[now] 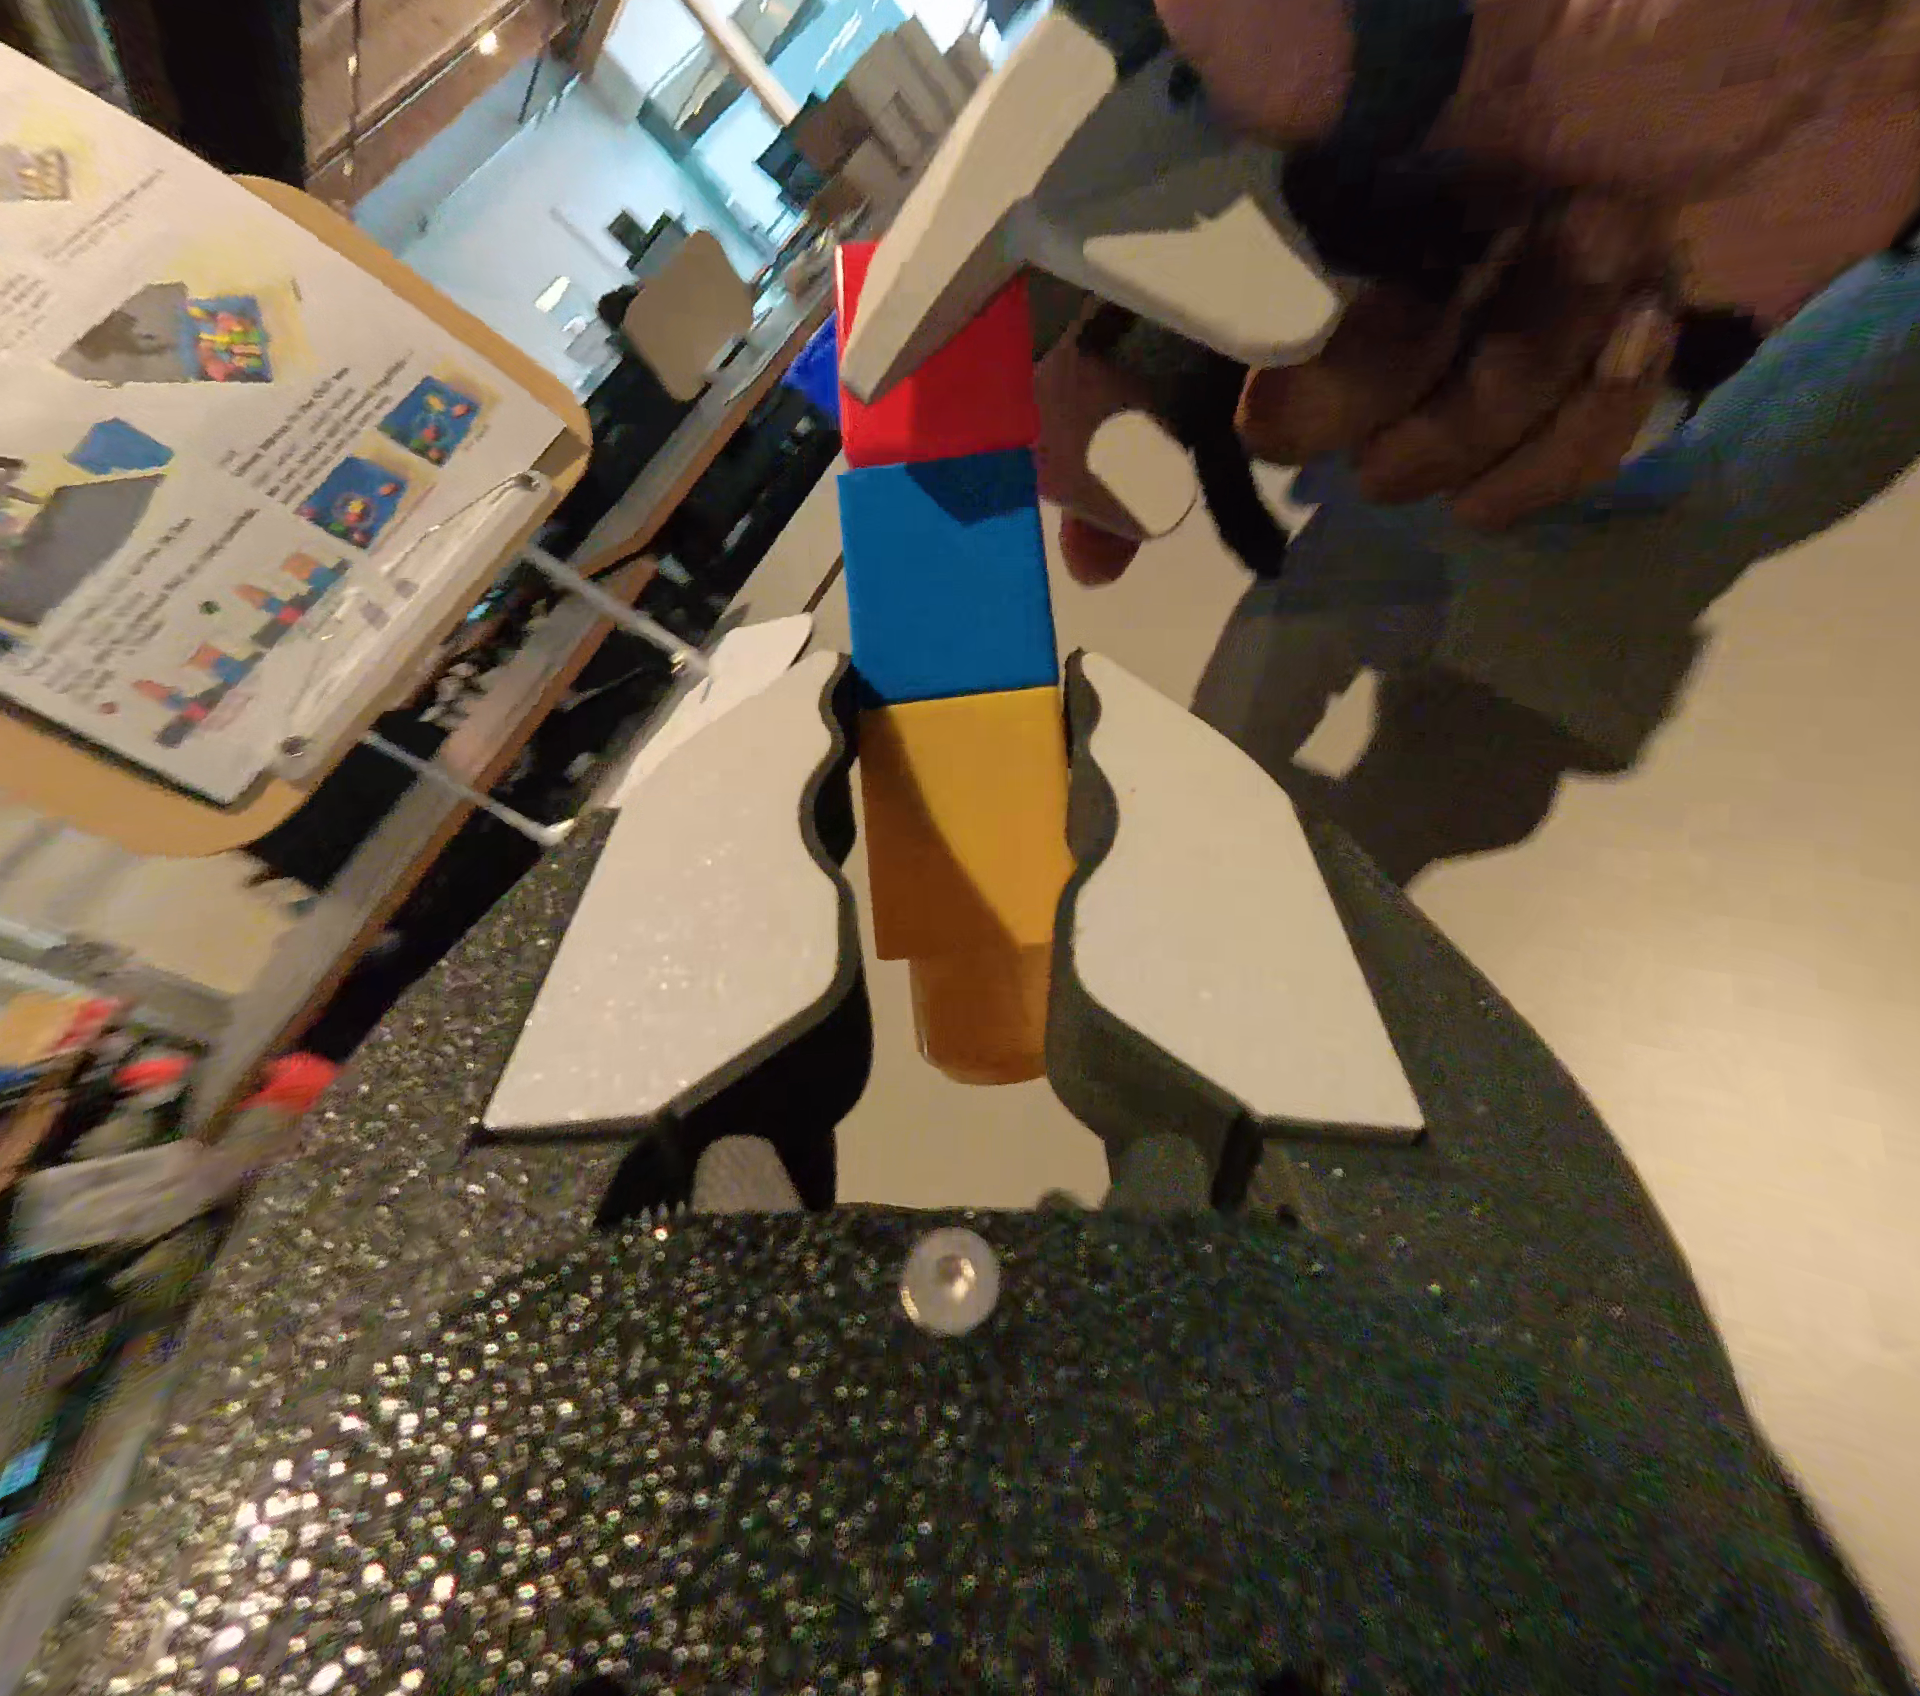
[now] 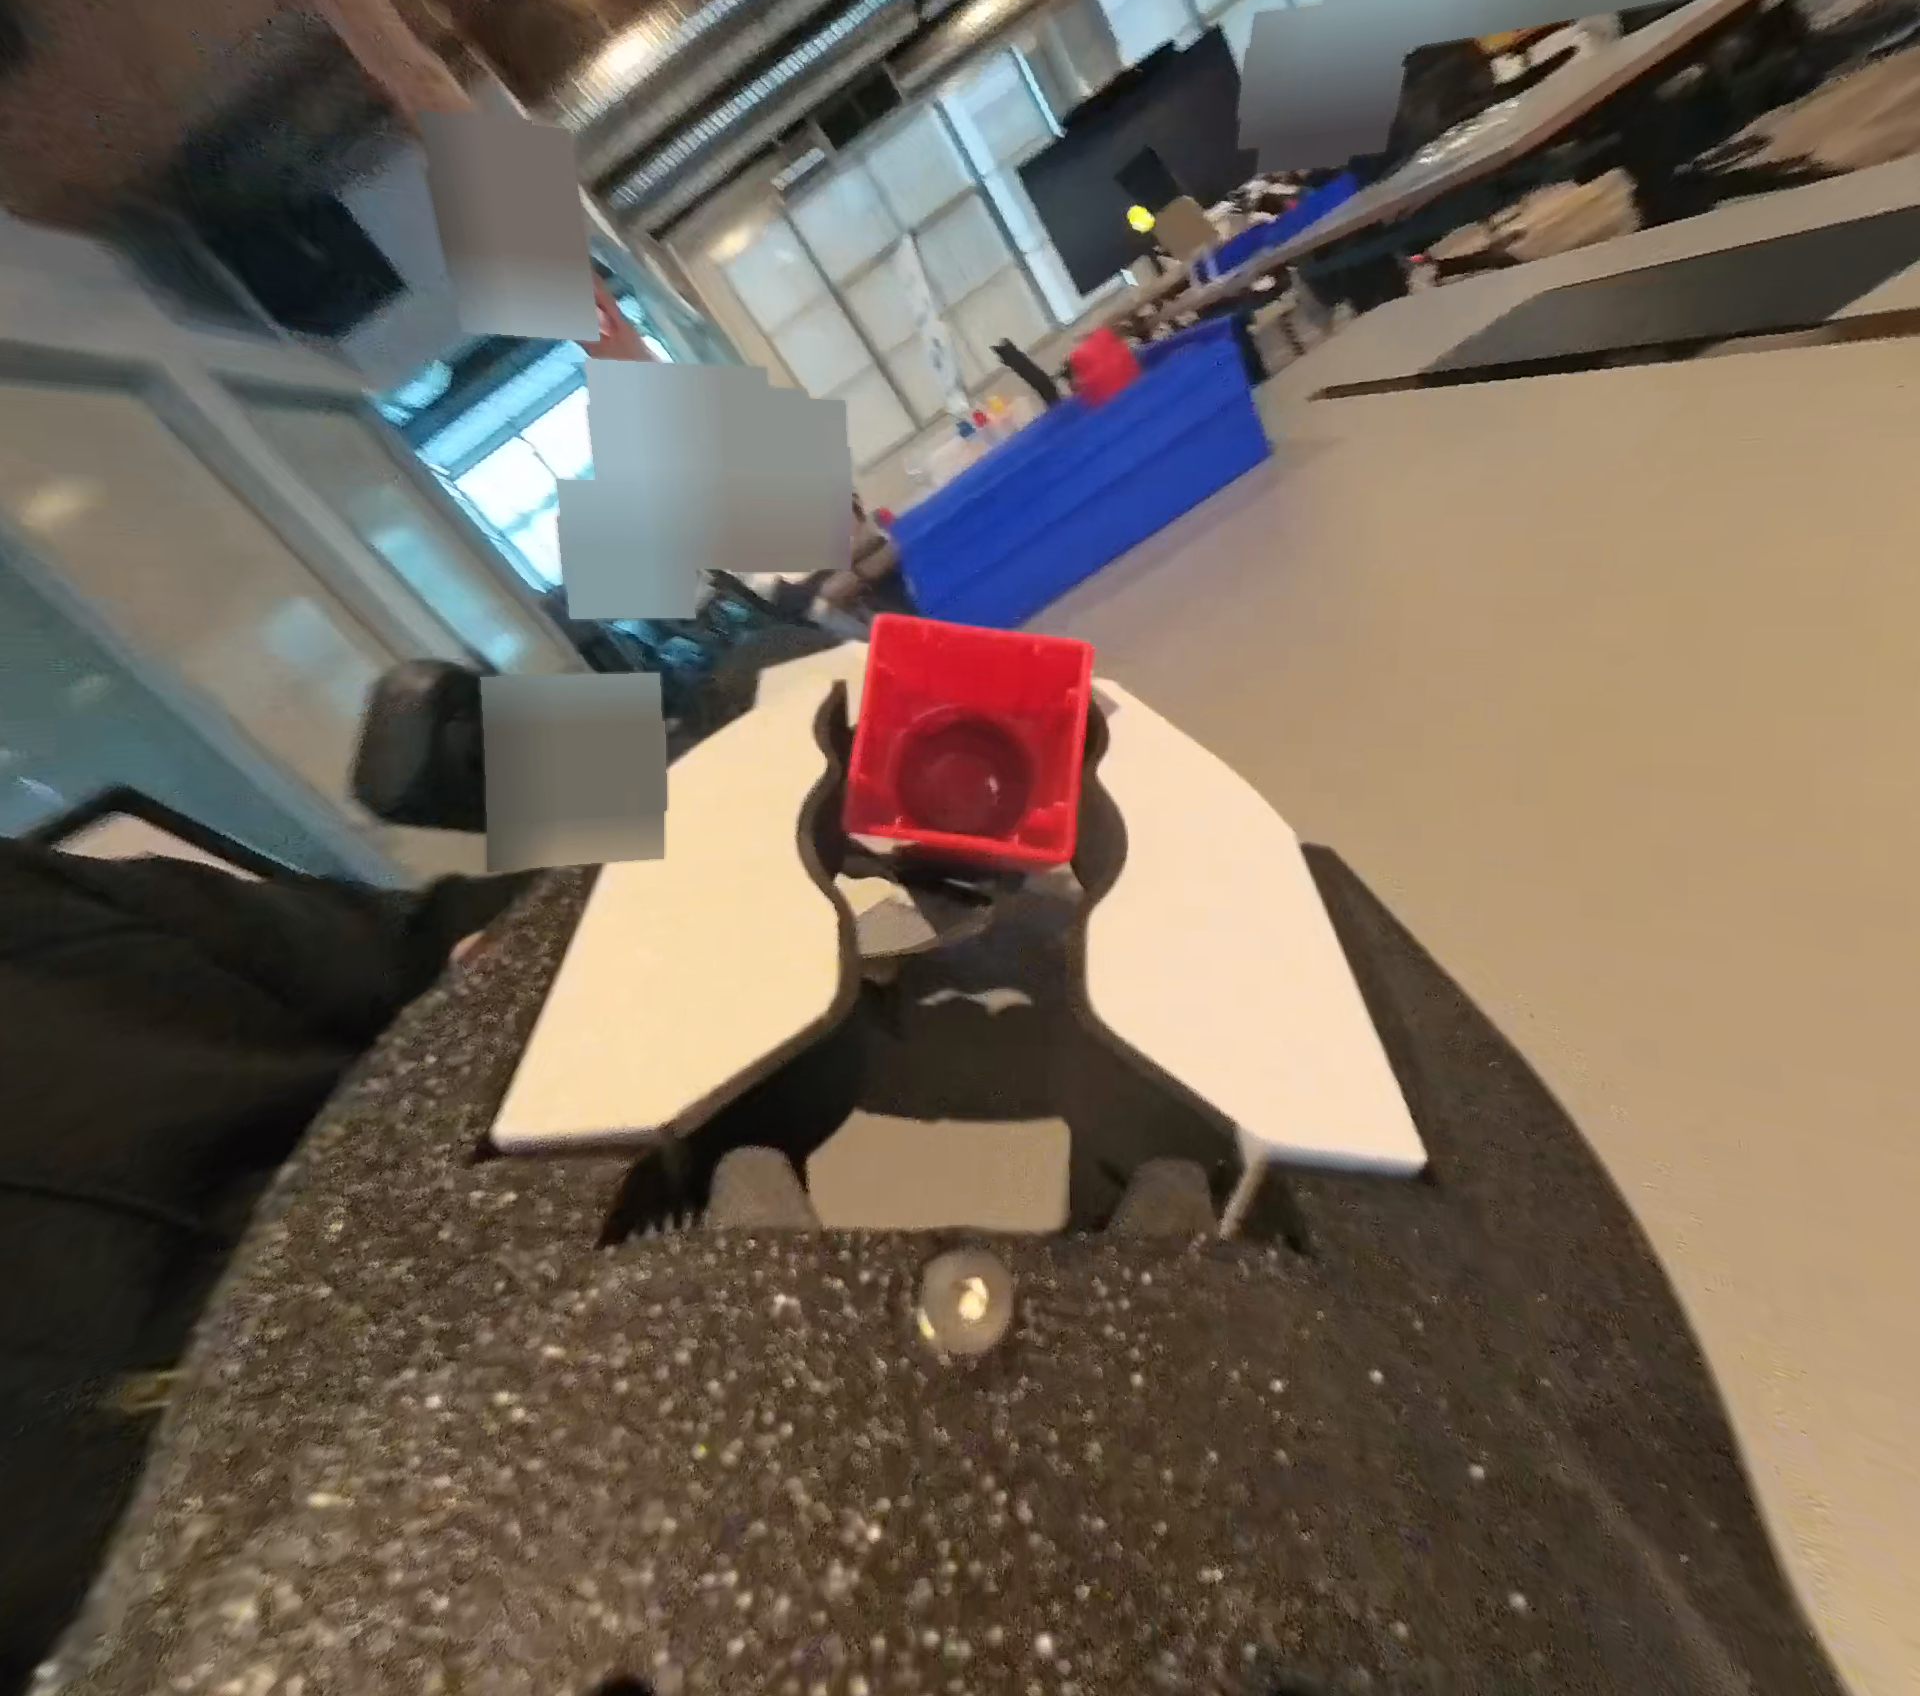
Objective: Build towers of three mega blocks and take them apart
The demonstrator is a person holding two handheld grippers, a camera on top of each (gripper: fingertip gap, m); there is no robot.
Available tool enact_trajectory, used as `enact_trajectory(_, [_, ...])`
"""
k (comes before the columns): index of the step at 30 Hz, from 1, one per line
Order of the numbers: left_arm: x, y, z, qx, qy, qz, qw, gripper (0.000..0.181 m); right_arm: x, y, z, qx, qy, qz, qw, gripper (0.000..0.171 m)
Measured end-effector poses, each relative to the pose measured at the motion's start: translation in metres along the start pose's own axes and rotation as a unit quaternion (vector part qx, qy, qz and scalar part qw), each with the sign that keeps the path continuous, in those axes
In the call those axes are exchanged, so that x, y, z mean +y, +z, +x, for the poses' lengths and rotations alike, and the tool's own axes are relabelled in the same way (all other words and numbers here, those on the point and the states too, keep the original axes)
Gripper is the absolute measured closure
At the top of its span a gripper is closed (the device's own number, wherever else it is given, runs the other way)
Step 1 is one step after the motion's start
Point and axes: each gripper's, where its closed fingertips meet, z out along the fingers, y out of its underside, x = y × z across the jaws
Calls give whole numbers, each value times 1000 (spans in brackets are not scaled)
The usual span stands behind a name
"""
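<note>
In the left wrist view a tower of three mega blocks is held in the air: a yellow block (image 1: 966,815) nearest the camera with its stud towards me, a blue block (image 1: 945,576) in the middle, and a red block (image 1: 956,389) at the far end. My left gripper (image 1: 958,675) is shut on the yellow block. My right gripper (image 2: 966,711), whose white finger (image 1: 966,212) reaches in from the upper right, is shut on the red block (image 2: 966,742). In the right wrist view only the red block's hollow underside shows; the blue and yellow blocks are hidden behind it.
A person's hand (image 1: 1558,119) holds the right gripper. A clipboard with a picture sheet (image 1: 239,441) stands at the left. A blue bin (image 2: 1081,493) with a red block in it sits at the far side of the pale table (image 2: 1558,763). The tips of one gripper are about 5 cm away from the tips of the other.
</note>
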Motion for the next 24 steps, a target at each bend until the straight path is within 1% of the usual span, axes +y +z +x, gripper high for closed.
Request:
enact_trajectory(2, [-10,-4,0,25,-46,39,998,144,-4,-1,-5,-29,34,14,999,131])
enact_trajectory(4, [-11,-5,-2,39,-82,45,995,144,-6,-1,-6,-25,21,17,999,131])
enact_trajectory(6, [-8,-3,-2,45,-103,43,993,144,-9,-1,-8,3,-49,15,999,131])
enact_trajectory(8, [-2,-2,-6,41,-124,30,991,145,-22,-6,-14,50,-156,36,986,131])
enact_trajectory(10, [15,0,-16,22,-139,-4,990,144,-47,-22,-26,89,-251,76,961,131])
enact_trajectory(11, [21,-1,-21,14,-144,-11,989,145,-62,-33,-30,120,-297,99,942,130])
enact_trajectory(12, [26,-2,-26,8,-149,-16,989,145,-79,-48,-29,166,-338,122,918,130])
enact_trajectory(14, [32,-5,-32,4,-151,-18,988,145,-114,-91,-15,287,-383,158,864,130])
enact_trajectory(15, [34,-7,-34,1,-152,-18,988,145,-129,-119,1,364,-391,161,830,130])
enact_trajectory(17, [35,-8,-37,-2,-155,-20,988,145,-146,-180,38,521,-375,134,755,130])
enact_trajectory(18, [35,-8,-36,-2,-154,-20,988,145,-147,-206,55,572,-354,114,731,130])
enact_trajectory(19, [34,-7,-35,0,-152,-20,988,145,-142,-225,72,602,-325,86,724,130])
enact_trajectory(20, [33,-6,-33,3,-149,-20,989,145,-133,-238,90,621,-289,56,727,128])
enact_trajectory(21, [33,-5,-31,7,-145,-22,989,145,-124,-247,106,629,-257,28,734,119])
enact_trajectory(22, [33,-4,-28,11,-141,-25,990,145,-115,-253,118,633,-232,5,738,113])
enact_trajectory(24, [33,-2,-24,17,-132,-29,991,145,-108,-260,130,639,-212,-12,740,106])
